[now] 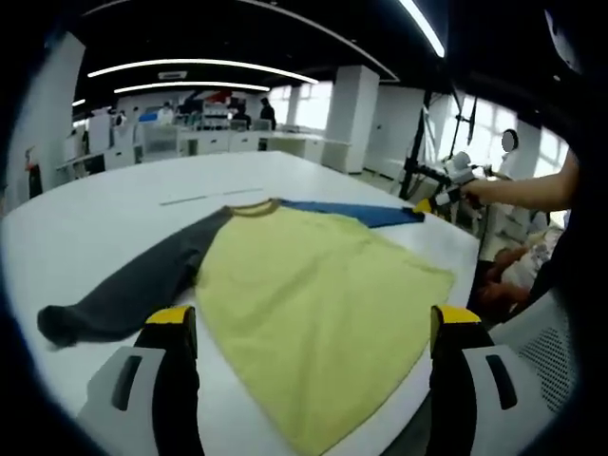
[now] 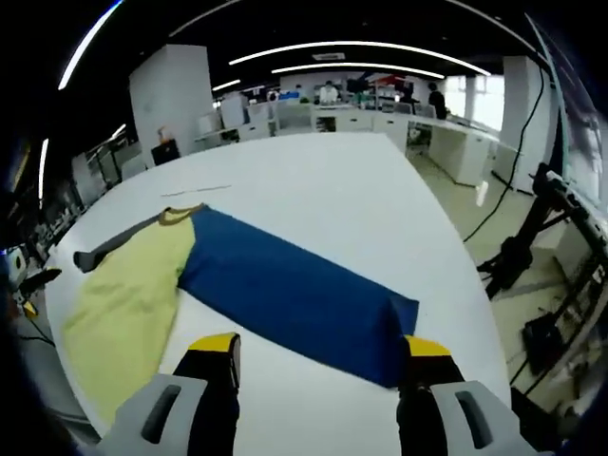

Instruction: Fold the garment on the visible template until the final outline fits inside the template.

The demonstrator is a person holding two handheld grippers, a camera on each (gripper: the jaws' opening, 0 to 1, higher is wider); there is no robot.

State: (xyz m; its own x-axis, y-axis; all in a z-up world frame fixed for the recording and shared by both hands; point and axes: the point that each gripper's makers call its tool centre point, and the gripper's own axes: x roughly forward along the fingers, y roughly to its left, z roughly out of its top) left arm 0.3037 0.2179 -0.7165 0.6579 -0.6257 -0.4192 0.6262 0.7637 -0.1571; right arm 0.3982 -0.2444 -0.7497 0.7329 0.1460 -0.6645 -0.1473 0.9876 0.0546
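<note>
Currently pre-fold: both tongs open, left gripper (image 1: 309, 328) over the shirt (image 1: 313, 285) hem, right gripper (image 2: 318, 351) straddling the blue sleeve (image 2: 294, 294) end; next, pinch and fold inward.

You have a white table (image 1: 104, 204) in front of you, broad and rounded at its edge. A shirt (image 1: 313, 294) lies flat on it, yellow body spread near the edge, collar pointing away from you. Its grey sleeve (image 1: 133, 285) stretches out to one side, its blue sleeve (image 2: 294, 294) to the other. Beyond the collar, a thin pale line (image 1: 211, 196) marks the tabletop.
</note>
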